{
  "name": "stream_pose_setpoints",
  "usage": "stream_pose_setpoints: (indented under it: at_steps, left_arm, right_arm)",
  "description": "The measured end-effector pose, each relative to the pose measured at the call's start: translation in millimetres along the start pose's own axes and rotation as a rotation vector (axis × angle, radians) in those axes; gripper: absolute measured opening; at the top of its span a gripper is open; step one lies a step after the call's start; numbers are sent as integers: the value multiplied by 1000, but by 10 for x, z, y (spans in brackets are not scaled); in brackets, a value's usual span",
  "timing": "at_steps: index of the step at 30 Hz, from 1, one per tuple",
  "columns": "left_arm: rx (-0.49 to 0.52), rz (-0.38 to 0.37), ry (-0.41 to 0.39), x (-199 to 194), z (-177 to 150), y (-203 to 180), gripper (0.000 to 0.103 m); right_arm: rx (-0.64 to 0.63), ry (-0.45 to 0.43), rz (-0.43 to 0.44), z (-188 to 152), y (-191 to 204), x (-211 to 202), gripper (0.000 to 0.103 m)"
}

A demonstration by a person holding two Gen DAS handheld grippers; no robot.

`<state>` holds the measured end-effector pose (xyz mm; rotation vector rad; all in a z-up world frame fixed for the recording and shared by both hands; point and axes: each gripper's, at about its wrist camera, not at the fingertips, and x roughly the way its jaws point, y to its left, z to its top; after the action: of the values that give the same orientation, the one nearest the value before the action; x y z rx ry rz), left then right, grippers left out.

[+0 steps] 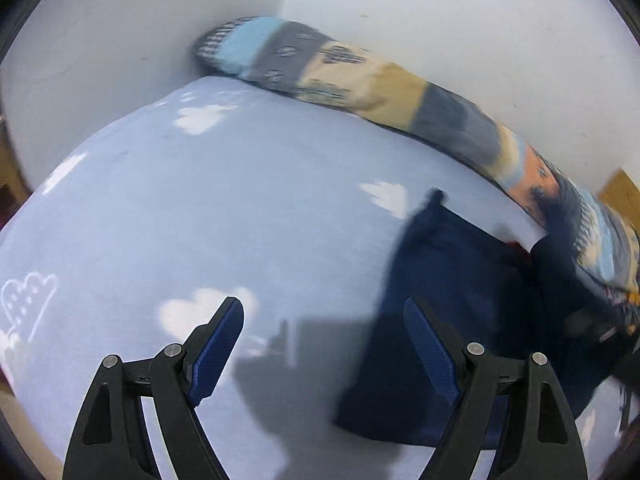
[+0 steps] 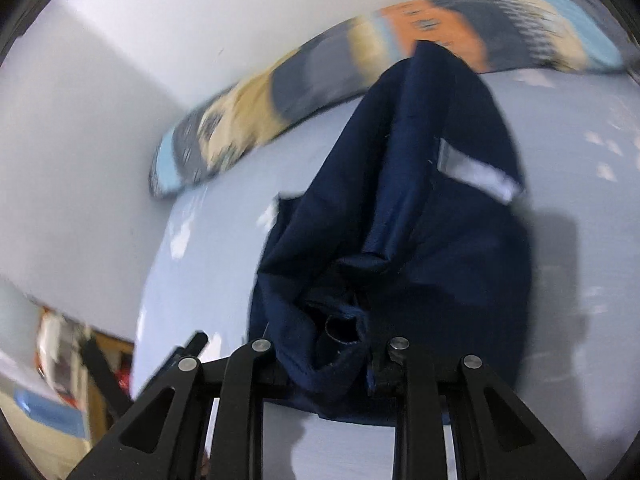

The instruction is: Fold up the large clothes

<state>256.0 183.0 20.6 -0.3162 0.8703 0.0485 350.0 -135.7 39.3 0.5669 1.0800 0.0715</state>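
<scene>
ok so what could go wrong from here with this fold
1. The right gripper pinches only a bunched wad of the navy garment, so it may slip or lift unevenly.
2. The left gripper is open and empty over the sheet, so the garment hangs from one point and may twist.

One navy garment (image 2: pixel 420 216), one patterned bolster pillow (image 1: pixel 360 80), one cloud-print bedsheet (image 1: pixel 240 208), and two grippers: left gripper (image 1: pixel 324 344), right gripper (image 2: pixel 328 360).

Even, soft indoor light; both fisheye views bend and darken at the rims. Motion blur smears the patterned pillow (image 1: pixel 360 76). Grey claw shadows fall on the bed (image 1: pixel 200 220).
</scene>
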Motion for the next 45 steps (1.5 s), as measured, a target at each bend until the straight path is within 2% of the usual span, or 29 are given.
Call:
stream_pose_setpoints:
  at_steps: [1,4,5,6,8,13,16,20,23,27,28,30,34,36,37,39,41,43,45]
  left_arm:
    - [-17,18,2,2,6,79,83]
    - [-61,30,25,-15,-13,290,83]
    - [-70,28,31,-17,-19,332,82]
    - [-71,24,32,-16,-14,348,82]
    - [-61,27,25,-60,-14,360,82]
    - [-56,10,21,-66,28,372,82]
    - [-44,-9,21,-73,23,343,82]
    - [-20,3,7,-108,14,291,82]
    - [-23,5,12,-91,-2,276,82]
    - [-13,17,13,-70,5,209,82]
    - [-13,14,15,-67,5,191,82]
    - [-9,5,13,-78,1,145,82]
    - [18,-14,2,-87,-12,45,82]
    - [37,-32,-2,-98,-27,-14,82]
    - [48,-43,-3,-102,-36,-41,82]
    - [79,-73,-2,-113,-62,-117,82]
    - [117,-102,-3,-135,-98,-222,82]
    - [162,-154,20,-127,-147,-339,82]
    - [206,-172,35,-114,-204,-464,82]
  right_arm:
    - [-34,23,8,-123,262,254,23]
    - [-124,74,31,-414,699,776,17]
    - [-138,123,8,-572,798,1059,17]
    - [-134,139,-9,-645,835,1162,17]
    - [-152,137,-64,-798,823,1377,17]
    - [-161,114,-49,-804,893,1279,17]
    - [-210,78,-63,-873,1028,1205,17]
    - [-290,103,-119,-1101,1069,1345,18]
    - [-316,109,-113,-1169,1000,1411,20]
    - [-312,109,-54,-1155,956,1281,26]
    - [-330,118,-45,-1174,960,1273,29]
    - [-337,128,2,-1205,957,1245,47]
    - [-297,151,179,-1216,877,1015,46]
    - [-223,192,312,-1155,697,856,43]
    - [-202,182,342,-1146,627,773,43]
    - [-119,107,386,-1036,289,429,43]
    - [-46,12,376,-933,-59,138,43]
    - [-2,-75,282,-842,-398,-113,41]
    - [-12,-119,114,-801,-720,-296,21]
